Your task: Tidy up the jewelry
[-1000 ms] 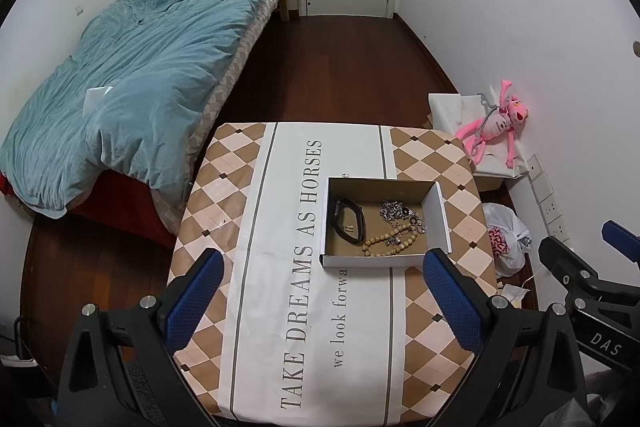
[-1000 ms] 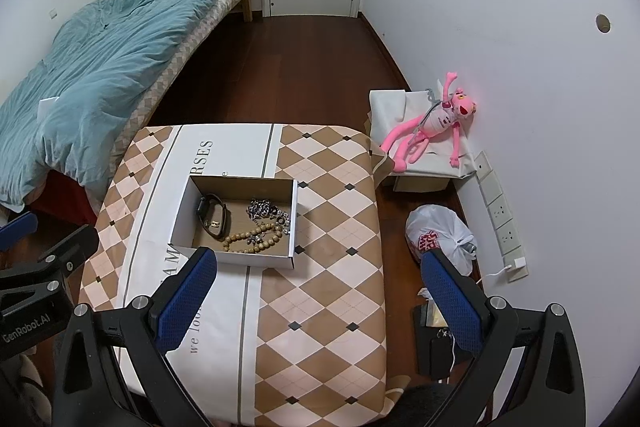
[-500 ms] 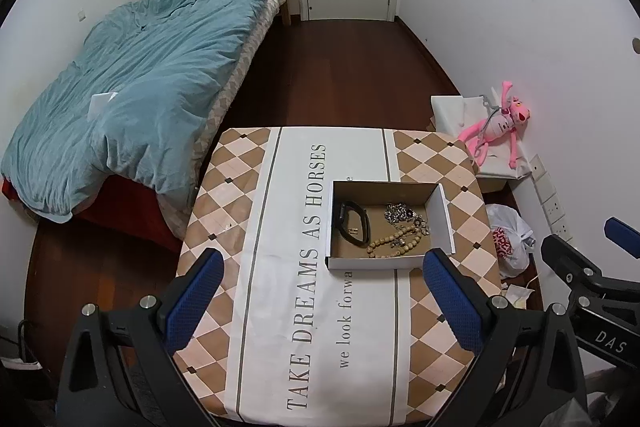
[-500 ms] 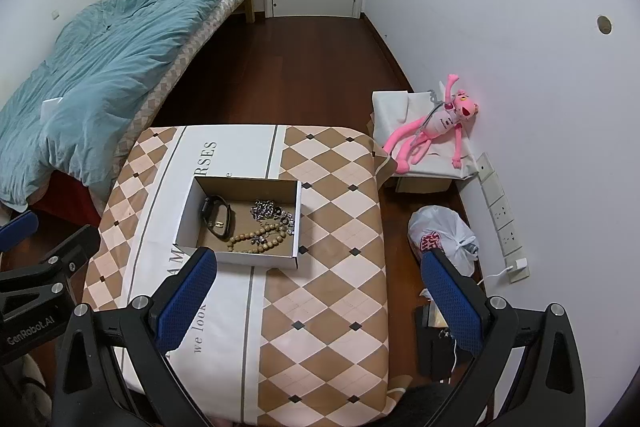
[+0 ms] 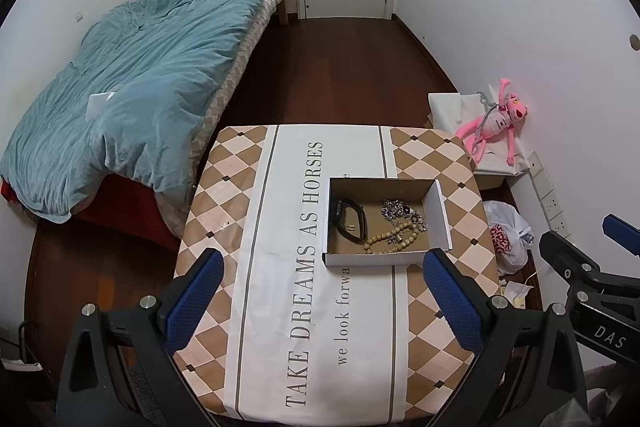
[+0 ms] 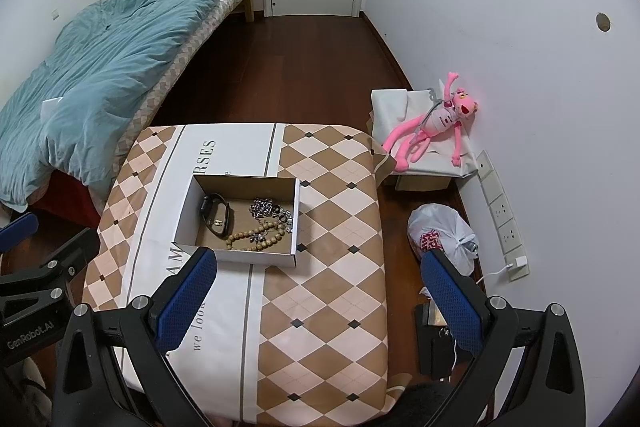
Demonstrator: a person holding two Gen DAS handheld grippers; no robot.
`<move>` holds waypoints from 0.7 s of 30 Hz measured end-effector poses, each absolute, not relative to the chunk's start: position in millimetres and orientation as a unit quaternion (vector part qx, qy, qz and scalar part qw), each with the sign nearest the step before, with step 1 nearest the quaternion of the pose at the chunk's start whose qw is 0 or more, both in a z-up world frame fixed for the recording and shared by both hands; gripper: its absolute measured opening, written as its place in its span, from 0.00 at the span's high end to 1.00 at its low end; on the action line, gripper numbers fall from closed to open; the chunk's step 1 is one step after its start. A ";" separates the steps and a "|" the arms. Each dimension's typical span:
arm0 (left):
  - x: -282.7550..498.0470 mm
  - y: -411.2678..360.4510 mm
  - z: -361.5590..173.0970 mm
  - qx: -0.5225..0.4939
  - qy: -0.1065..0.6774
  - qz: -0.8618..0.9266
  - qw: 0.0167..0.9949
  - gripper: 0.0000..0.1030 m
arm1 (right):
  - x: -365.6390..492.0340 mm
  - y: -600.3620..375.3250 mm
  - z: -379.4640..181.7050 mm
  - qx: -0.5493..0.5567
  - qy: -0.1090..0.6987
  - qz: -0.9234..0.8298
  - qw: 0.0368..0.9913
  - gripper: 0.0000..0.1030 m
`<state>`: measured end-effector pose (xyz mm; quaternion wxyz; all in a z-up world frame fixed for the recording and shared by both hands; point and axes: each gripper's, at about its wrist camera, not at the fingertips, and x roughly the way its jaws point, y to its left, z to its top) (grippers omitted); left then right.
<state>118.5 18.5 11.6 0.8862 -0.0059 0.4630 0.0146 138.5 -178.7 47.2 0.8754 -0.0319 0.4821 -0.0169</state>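
Note:
An open cardboard box [image 5: 384,261] [image 6: 240,255] sits on the table with the diamond-pattern cloth [image 5: 280,307] [image 6: 328,287]. Inside lie a black watch band [image 5: 351,223] [image 6: 217,217], a wooden bead bracelet [image 5: 390,235] [image 6: 256,237] and a silver chain bracelet [image 5: 402,211] [image 6: 272,211]. My left gripper [image 5: 324,291] is open and empty, held high above the table's near side. My right gripper [image 6: 320,291] is open and empty, high above the table's right part. Each gripper shows at the edge of the other's view.
A bed with a blue duvet [image 5: 132,87] stands to the left. A pink plush toy [image 6: 432,123] lies on a white box by the right wall. A white plastic bag [image 6: 440,235] and dark items lie on the floor right of the table.
Both grippers have risen and drawn back from the table, so the box looks smaller and lower in view. Both stay open and empty.

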 end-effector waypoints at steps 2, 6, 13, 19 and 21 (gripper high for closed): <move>117.9 18.5 11.5 -0.005 0.463 0.013 0.886 0.01 | 137.9 -179.1 46.9 -0.032 0.483 -0.017 0.875 0.00; 117.5 18.1 11.5 -0.005 0.462 0.013 0.887 0.01 | 138.0 -179.4 46.9 -0.032 0.482 -0.017 0.875 0.00; 117.7 18.5 11.7 -0.004 0.463 0.012 0.886 0.01 | 137.7 -180.3 45.5 -0.031 0.486 -0.016 0.874 0.00; 118.5 19.8 12.0 -0.004 0.465 0.010 0.885 0.01 | 136.5 -183.0 43.5 -0.031 0.488 -0.017 0.872 0.00; 118.3 19.7 12.0 -0.004 0.465 0.010 0.885 0.01 | 136.5 -183.3 43.4 -0.031 0.488 -0.018 0.872 0.00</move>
